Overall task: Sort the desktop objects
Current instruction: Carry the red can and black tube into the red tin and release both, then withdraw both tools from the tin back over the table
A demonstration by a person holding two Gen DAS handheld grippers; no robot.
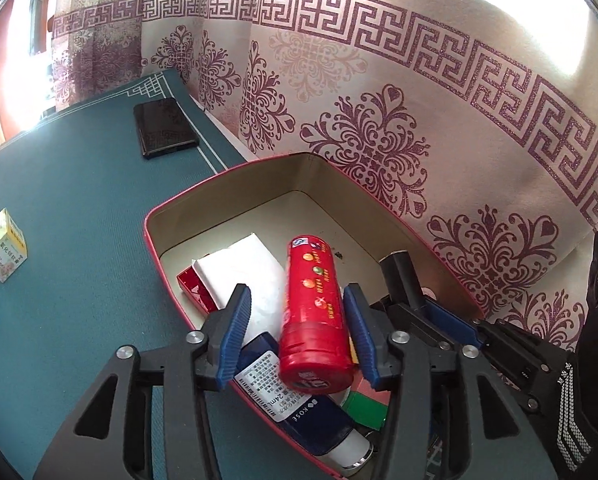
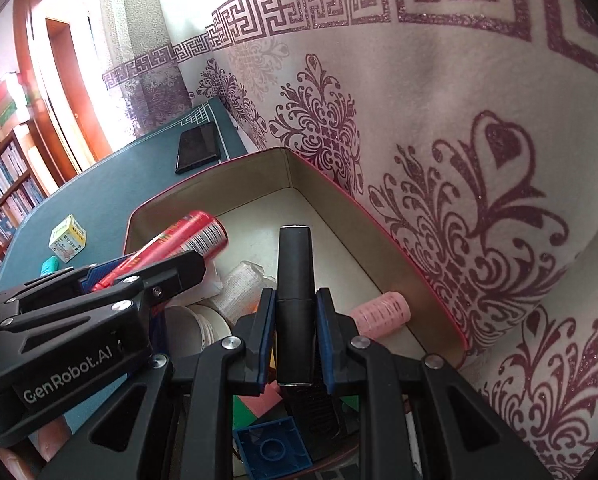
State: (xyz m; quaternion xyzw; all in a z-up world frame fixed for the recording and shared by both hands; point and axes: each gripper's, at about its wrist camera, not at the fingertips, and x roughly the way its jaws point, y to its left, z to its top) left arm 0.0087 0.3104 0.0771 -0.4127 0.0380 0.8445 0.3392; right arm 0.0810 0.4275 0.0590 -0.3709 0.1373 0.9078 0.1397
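Left gripper (image 1: pixel 297 332) released, right gripper (image 2: pixel 295 336) grasping black tube (image 2: pixel 295 276), over green table (image 1: pixel 79 200).

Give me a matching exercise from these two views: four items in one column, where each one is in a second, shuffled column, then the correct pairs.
Items
1. red canister
2. black tube
3. pink hair roller
4. black wallet

Places
A. flat on the green table mat, beyond the box
B. clamped in the right hand-held gripper
C. lying on the box floor by the box's right wall
D. between the open pads of the left hand-held gripper, over the box

Pairs: 1-D, 2-B, 3-C, 4-A
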